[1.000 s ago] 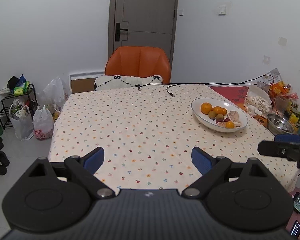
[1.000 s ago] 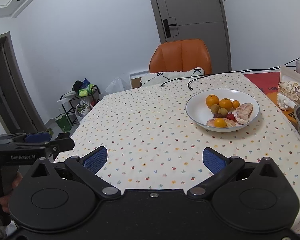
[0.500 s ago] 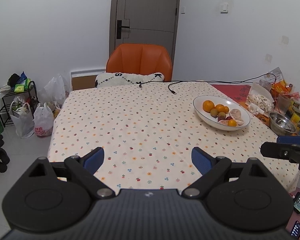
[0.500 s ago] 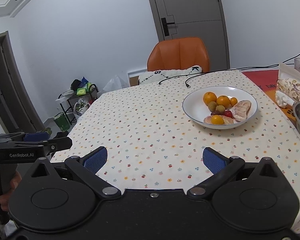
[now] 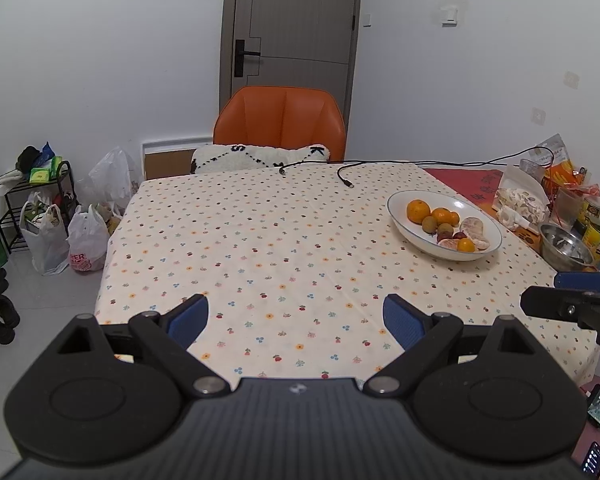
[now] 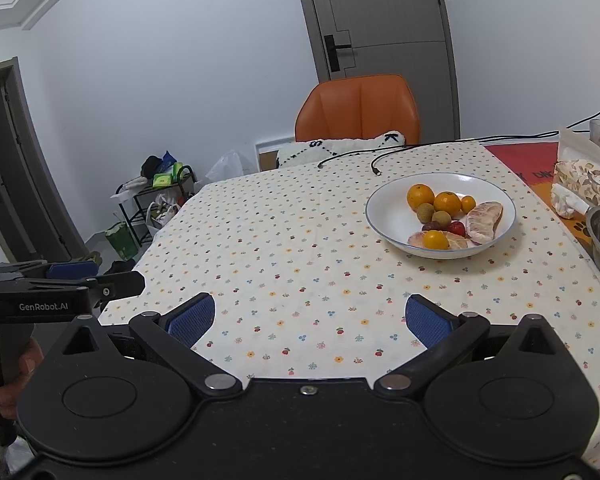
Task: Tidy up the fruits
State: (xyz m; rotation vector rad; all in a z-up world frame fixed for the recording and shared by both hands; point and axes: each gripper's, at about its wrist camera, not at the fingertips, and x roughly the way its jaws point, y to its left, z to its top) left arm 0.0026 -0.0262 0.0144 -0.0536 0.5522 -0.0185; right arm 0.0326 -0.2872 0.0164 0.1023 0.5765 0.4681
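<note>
- The bench (image 5: pixel 260 240), under its dotted cloth, is filling most of both views; its near and left stretches are lying bare, while the clutter – a steel bowl (image 5: pixel 566 242), packets, cans – is crowding its right edge.
- The white plate (image 6: pixel 384 216) is sitting on the right half of the bench, well apart from both tools. From the left wrist camera its oval is running from far-left to near-right.
- The fruits are all lying on that plate: three oranges (image 6: pixel 420 197), two peeled citrus segments (image 6: pixel 485 221), two small brownish fruits (image 6: pixel 425 213) and a couple of dark red ones (image 6: pixel 456 227). None is lying loose on the cloth. That fits either a plate already filled or a plate waiting to be sorted – these views are not settling which.
- The right hand-held gripper (image 6: pixel 310 316) is hovering over the near edge, its jaws spread wide and gripping nothing. The plate is lying ahead and to its right, and this is the nearer of the two.
- The left hand-held gripper (image 5: pixel 296 316) is likewise standing wide and bare, with the plate farther off to its right.
</note>
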